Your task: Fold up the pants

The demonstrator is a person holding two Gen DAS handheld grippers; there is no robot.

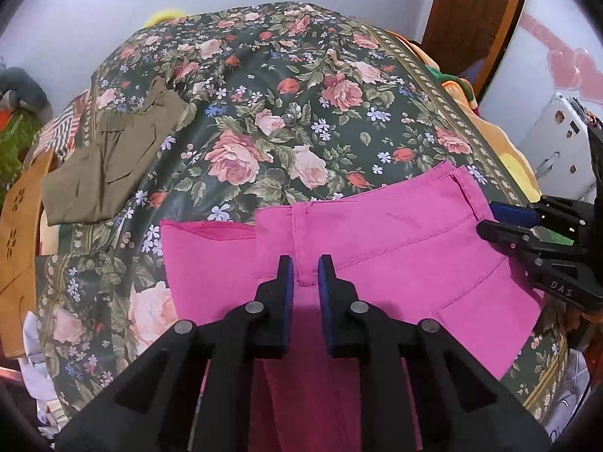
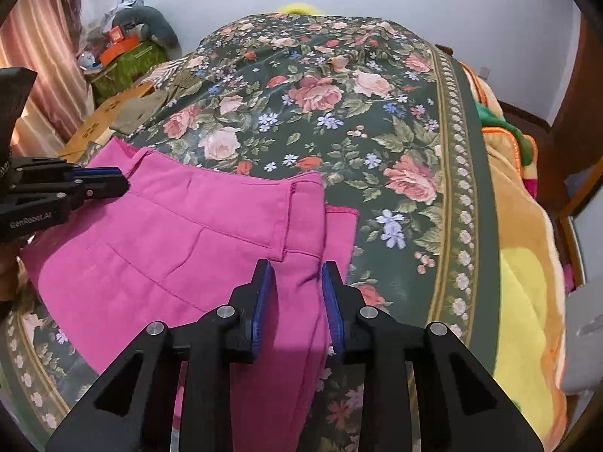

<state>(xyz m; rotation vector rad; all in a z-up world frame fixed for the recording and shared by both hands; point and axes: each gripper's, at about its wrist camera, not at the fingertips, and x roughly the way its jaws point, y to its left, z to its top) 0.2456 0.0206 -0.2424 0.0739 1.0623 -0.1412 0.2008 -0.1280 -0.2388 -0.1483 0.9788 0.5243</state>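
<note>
Pink pants [image 1: 395, 248] lie folded on the floral bedspread [image 1: 264, 113], waistband toward the far side; they also show in the right wrist view [image 2: 181, 233]. My left gripper [image 1: 306, 269] is open, its jaws a little apart over the waistband's belt loop. My right gripper [image 2: 297, 275] is open over the pants' right edge near the waistband. Each gripper shows in the other's view: the right one [image 1: 501, 222] at the pants' right side, the left one [image 2: 113, 182] at their left corner. Neither holds cloth.
Folded olive-green pants [image 1: 101, 173] lie at the bed's left edge. A brown cardboard box [image 1: 19, 233] stands left of the bed. An orange-yellow blanket [image 2: 527, 263] lies along the right side. Clutter and a curtain [image 2: 45, 56] stand at the far left.
</note>
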